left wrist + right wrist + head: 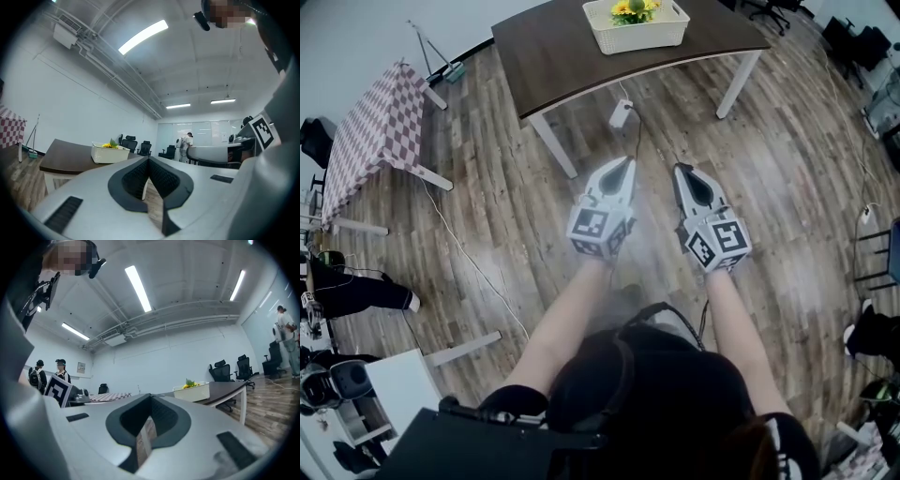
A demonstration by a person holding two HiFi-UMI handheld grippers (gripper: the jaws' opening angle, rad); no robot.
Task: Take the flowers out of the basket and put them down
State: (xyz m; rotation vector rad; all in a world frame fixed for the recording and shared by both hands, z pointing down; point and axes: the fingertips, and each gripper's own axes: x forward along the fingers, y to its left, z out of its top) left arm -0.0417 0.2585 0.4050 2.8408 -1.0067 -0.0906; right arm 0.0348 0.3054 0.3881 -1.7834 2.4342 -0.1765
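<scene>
left tongs [623, 167] closed, right tongs [682, 172] closed, level

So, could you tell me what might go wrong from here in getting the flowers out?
The left claw and right claw are shut and empty; unless opened, they may knock or crush the flowers. A white adapter and its cord lie on the floor before the table: a possible trip. The basket looks light and might lift too.

Basket [636, 34]: white plastic weave. Table [553, 58]: dark matt wood. Floor [787, 159]: glossy wood-look planks.

White basket [637, 37], yellow flowers [635, 9] — dark-brown table [572, 56] (red-checked cloth [370, 131]).
</scene>
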